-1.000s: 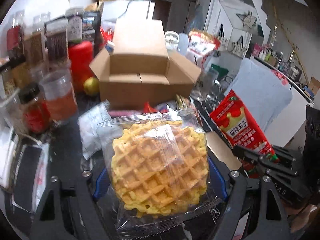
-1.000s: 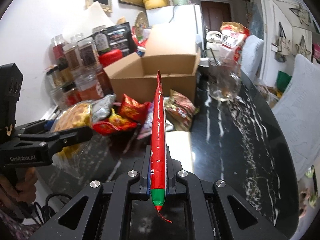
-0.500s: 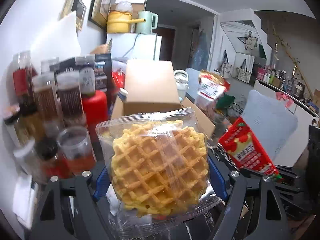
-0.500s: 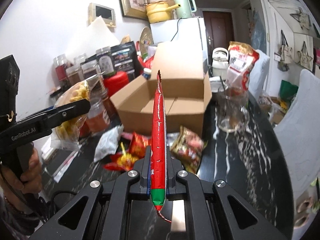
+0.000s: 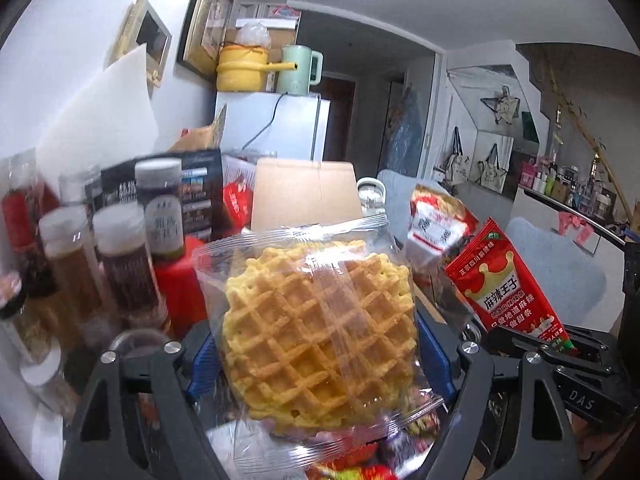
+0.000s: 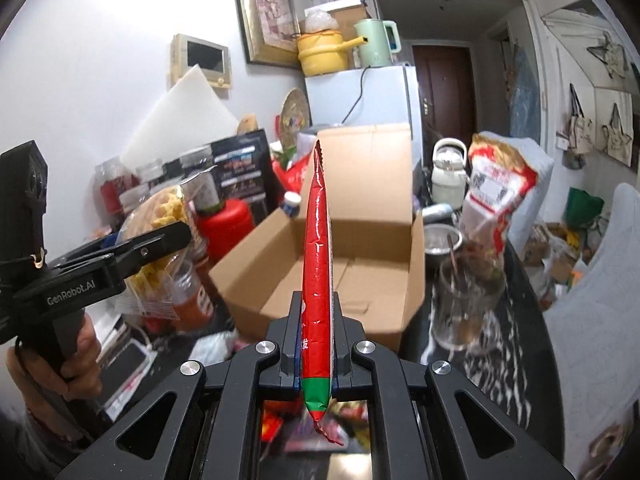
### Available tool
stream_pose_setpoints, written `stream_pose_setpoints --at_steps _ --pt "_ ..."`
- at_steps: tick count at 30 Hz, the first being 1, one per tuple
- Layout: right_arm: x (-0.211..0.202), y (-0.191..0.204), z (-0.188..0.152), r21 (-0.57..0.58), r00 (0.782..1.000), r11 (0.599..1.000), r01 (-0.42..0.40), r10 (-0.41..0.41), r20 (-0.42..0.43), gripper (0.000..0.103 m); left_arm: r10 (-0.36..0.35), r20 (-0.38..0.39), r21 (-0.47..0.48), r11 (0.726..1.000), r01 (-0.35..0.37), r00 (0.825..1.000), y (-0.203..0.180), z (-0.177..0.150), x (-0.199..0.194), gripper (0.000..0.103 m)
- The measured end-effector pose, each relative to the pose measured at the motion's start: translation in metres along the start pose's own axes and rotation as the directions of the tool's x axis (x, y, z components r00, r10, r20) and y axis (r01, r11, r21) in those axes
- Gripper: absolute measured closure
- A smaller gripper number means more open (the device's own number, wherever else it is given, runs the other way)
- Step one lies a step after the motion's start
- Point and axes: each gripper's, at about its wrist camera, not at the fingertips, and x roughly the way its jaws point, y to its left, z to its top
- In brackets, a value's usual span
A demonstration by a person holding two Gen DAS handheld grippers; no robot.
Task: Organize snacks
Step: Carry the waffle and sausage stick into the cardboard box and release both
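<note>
My left gripper [image 5: 318, 344] is shut on a clear-wrapped waffle pack [image 5: 316, 332], held flat side toward the camera; from the right wrist view the same waffle pack [image 6: 160, 236] sits in the left gripper [image 6: 160, 242] at the left. My right gripper [image 6: 316, 344] is shut on a thin red snack packet [image 6: 317, 264], held edge-on and upright. That red snack packet [image 5: 508, 284] shows its printed face at the right of the left wrist view. An open cardboard box [image 6: 340, 256] stands ahead of both grippers, its inside bare as far as I see.
Spice jars and bottles [image 5: 120, 256] and a red canister [image 6: 226, 222] line the left wall. A glass mug [image 6: 466, 300] and a tall red-white bag [image 6: 496, 196] stand right of the box. Loose snack packets [image 6: 280, 424] lie on the black marble table [image 6: 516, 360] below.
Both grippers rose with their packs and came nearer the box. The loose snacks on the table dropped toward the bottom of the views; the box interior now shows from above in the right wrist view.
</note>
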Motion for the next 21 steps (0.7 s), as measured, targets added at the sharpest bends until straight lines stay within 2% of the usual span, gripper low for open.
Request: stream_pose_setpoints --at_steps 6,21 --pt "0.015 -0.006 0.024 -0.025 1.000 0.999 0.023 -0.023 0.019 0.094 0.016 0.037 0.026 1.000 -0.016 0.999 -0.003 0.022 0.020 0.021" --pt "0.089 -0.025 0.063 -0.063 0.998 0.997 0.047 -0.050 -0.048 0.094 0.058 -0.008 0.057 0.997 -0.057 0.998 0.001 0.045 0.097 0.021"
